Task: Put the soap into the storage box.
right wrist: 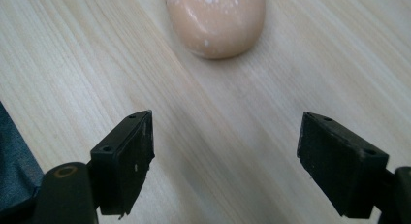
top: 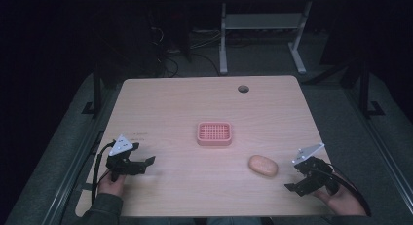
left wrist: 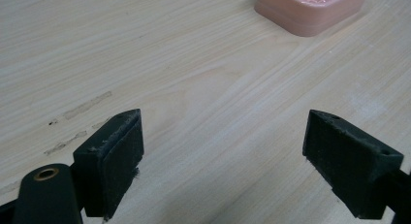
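Soap (right wrist: 215, 20) lies just ahead of the right gripper (right wrist: 225, 161), jaws spread wide, untouched.

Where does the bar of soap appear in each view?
High view: the bar of soap lies on the table's near right part, just left of the right gripper.
Left gripper view: not in it; the pink soap dish sits at the top right.
Right gripper view: the soap is at top centre, beyond the open fingers.
Shared landmark: the light wood-grain tabletop.
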Demonstrator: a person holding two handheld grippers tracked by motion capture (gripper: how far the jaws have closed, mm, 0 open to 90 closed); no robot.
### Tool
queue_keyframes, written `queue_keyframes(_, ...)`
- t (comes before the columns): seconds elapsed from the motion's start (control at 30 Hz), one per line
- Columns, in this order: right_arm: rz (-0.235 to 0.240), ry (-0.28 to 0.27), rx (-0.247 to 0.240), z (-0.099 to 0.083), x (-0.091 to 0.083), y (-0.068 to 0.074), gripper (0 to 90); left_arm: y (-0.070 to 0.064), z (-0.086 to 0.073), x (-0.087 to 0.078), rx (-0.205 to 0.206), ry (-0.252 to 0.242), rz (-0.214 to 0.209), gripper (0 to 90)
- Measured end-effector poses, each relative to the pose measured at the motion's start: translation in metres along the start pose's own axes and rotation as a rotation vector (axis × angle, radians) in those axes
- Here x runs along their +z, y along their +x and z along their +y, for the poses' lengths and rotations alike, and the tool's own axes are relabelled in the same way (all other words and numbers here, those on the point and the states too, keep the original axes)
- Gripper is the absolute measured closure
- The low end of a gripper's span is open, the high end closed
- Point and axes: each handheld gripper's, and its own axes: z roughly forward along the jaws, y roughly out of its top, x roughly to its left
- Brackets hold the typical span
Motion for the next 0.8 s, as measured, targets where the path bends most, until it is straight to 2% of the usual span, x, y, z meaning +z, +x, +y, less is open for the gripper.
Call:
queue_keyframes(0.17,0.006,0.007,-0.019,0.009,-0.001,0.002,20.4,0.000,0.000,0.000,0.000,0.000,0.001,14.3)
queue_keyframes(0.57,0.021,0.048,-0.110,0.044,0.005,0.006,20.5,0.000,0.000,-0.001,-0.001,-0.001,0.001,14.3)
queue_keyframes(0.8,0.026,0.070,-0.137,0.059,0.011,0.007,21.0,0.000,0.000,0.000,-0.006,-0.005,0.002,14.3)
